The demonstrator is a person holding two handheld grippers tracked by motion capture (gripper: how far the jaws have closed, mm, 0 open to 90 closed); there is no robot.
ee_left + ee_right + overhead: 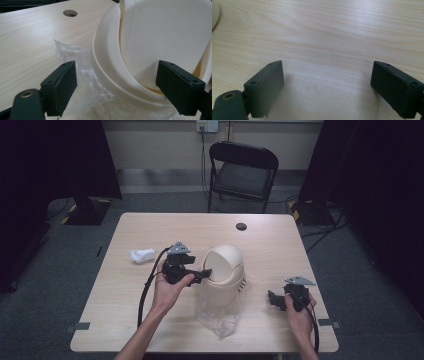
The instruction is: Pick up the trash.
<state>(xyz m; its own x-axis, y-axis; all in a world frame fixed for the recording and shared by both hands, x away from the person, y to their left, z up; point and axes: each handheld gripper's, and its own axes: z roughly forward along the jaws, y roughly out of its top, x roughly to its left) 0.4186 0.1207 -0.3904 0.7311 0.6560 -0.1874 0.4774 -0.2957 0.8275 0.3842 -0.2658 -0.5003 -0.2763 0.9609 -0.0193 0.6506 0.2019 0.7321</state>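
Left gripper (200,275) jaws spread, straddling the swing lid of the cream bin (223,272), probably lined up to push or grip the flap. Right gripper (276,300) also spread, empty, parked low over bare table (280,245), well apart from the bin. Clear bag liner (218,317) spills out under the bin toward the person. Count: one bin, one liner, one crumpled white wad (142,255) far left, two grippers.

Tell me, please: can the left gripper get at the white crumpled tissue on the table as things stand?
Probably yes. The left gripper is open at the bin, and bare table lies between it and the tissue.
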